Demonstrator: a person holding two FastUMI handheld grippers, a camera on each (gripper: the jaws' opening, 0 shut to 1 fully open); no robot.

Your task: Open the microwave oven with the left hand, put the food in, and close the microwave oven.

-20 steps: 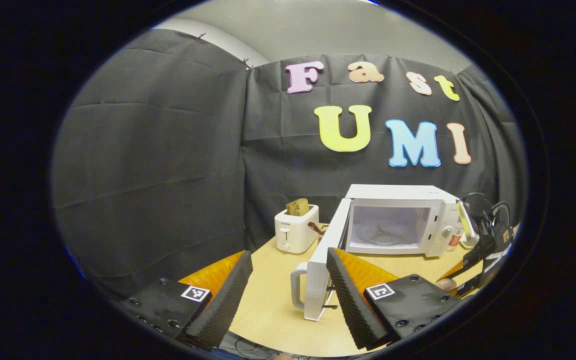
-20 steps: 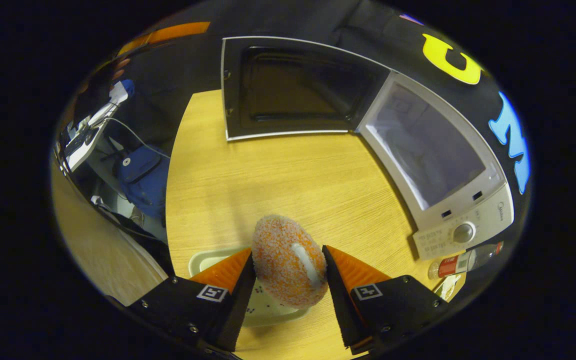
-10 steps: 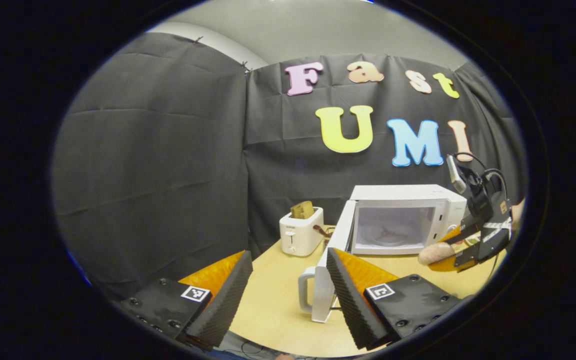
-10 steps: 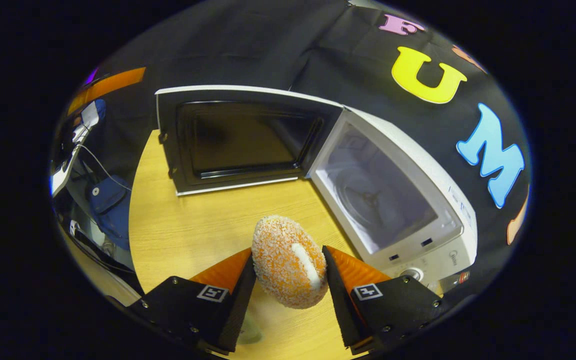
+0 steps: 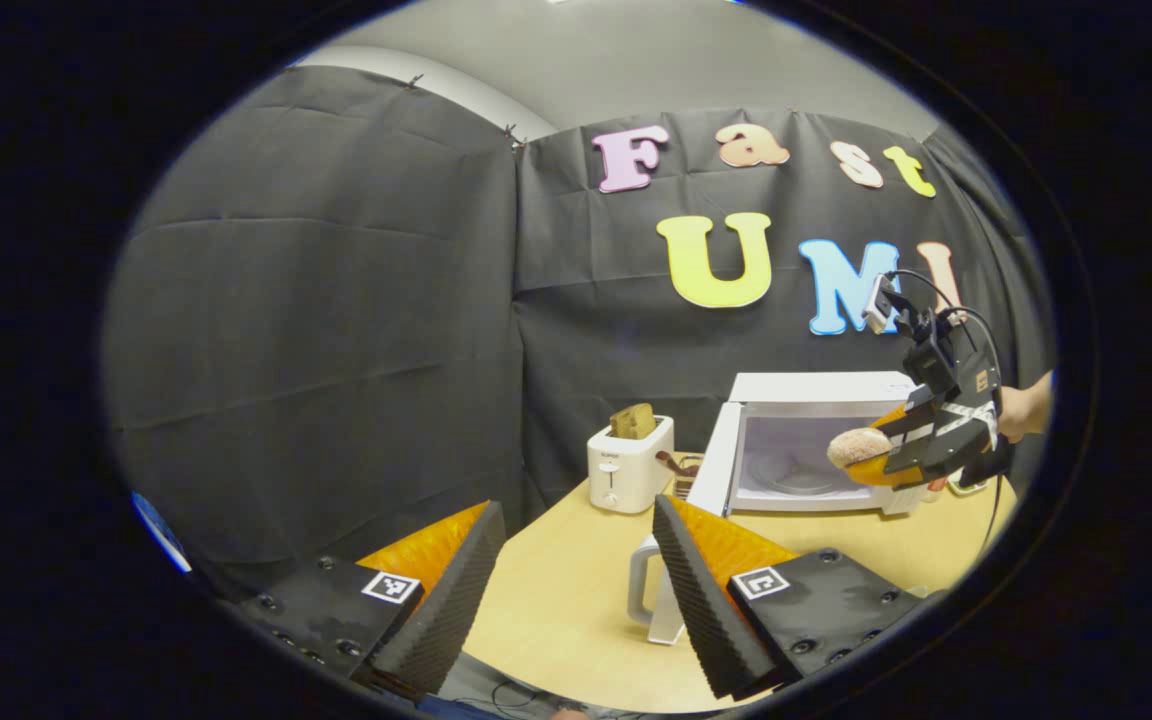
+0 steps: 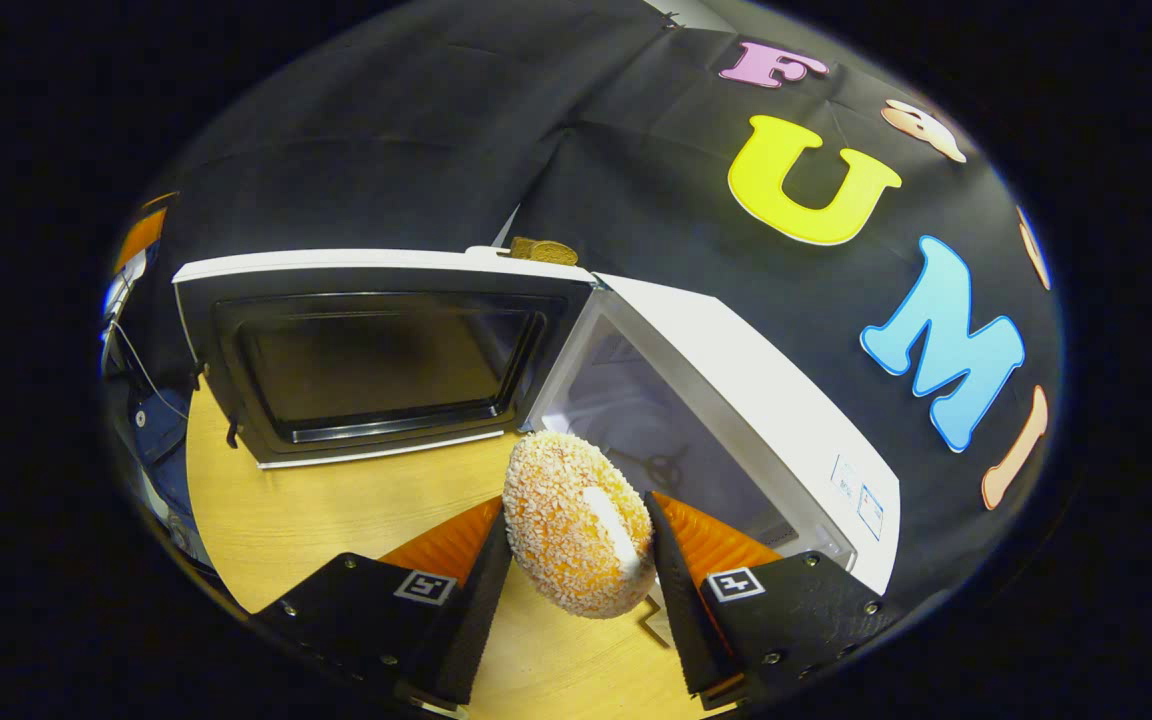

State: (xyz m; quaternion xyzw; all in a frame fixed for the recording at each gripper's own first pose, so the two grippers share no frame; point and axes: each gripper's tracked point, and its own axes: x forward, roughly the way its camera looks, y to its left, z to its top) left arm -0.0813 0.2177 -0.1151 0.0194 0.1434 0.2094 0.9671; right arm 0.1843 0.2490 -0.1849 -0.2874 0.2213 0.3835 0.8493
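orange crumbed bun [image 6: 576, 520] sits pinched in the right gripper [image 6: 576, 590], level with the microwave [image 5: 816, 440] mouth for loading; left gripper [image 5: 576, 590] hangs spread, empty, beside the door [image 6: 356, 360].

Even indoor light, sharp focus; strong fisheye bending at edges (right view darker).

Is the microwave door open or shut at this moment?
Open: the microwave door is swung wide beside the exposed cavity; its handle faces the left gripper.
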